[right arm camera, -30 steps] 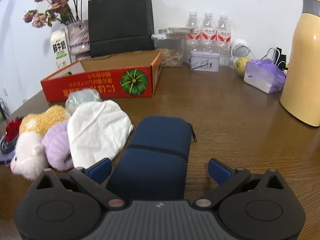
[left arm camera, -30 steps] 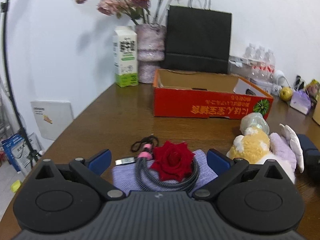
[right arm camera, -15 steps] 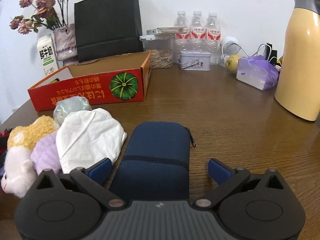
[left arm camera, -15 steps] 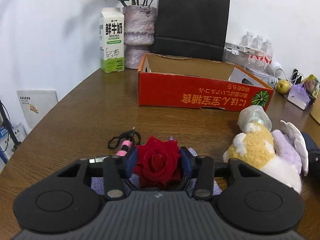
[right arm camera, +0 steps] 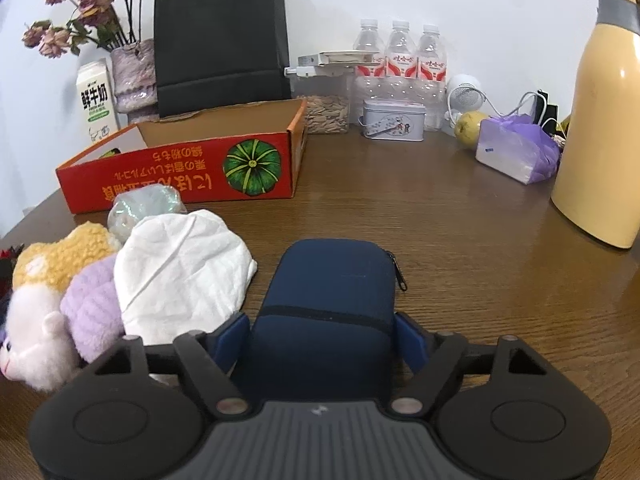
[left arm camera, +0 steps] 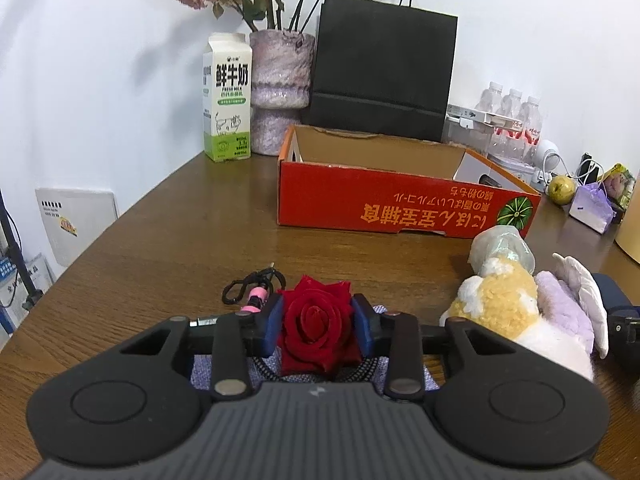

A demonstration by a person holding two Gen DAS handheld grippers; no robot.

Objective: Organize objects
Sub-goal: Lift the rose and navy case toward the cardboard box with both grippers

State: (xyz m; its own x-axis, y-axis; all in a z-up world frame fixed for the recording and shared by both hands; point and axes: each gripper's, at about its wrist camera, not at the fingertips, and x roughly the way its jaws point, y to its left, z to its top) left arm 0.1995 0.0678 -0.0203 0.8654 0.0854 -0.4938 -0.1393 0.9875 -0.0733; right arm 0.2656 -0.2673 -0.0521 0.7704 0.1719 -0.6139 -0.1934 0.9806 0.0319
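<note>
"How did the left gripper (left arm camera: 318, 322) stand?"

"Its jaws were closing, with the red rose (left arm camera: 316, 334) between them. Both blue pads (left arm camera: 273, 325) lay against the petals, one on each side, so it had hold of the bloom. The rose sat on a coil of dark braided cable (left arm camera: 362, 368) laid over a lilac cloth (left arm camera: 208, 370), near the front edge of the wooden table (left arm camera: 180, 236)."

"And the right gripper (right arm camera: 322, 340)?"

"It, too, was closing its jaws, around the near end of the navy zip pouch (right arm camera: 332, 292). The pads (right arm camera: 232, 338) met the pouch on both sides, and the pouch lay flat on the table, its zip pull hanging off the right edge."

"What lay between the two?"

"A heap of soft things: a plush toy (right arm camera: 44, 320) in yellow, white and lilac, with a white cloth (right arm camera: 184, 268) against it and a crinkled clear wrapper (right arm camera: 144, 210) behind."

"Where was the box?"

"The open red carton (left arm camera: 400, 204), printed with a green pumpkin, stood farther back, well apart from both grippers. Behind it stood a black paper bag (left arm camera: 384, 68), a milk carton (left arm camera: 227, 100) and a vase of dried flowers (left arm camera: 280, 92) by the wall. A tall yellow flask (right arm camera: 600, 120) stood at the far right."
</note>
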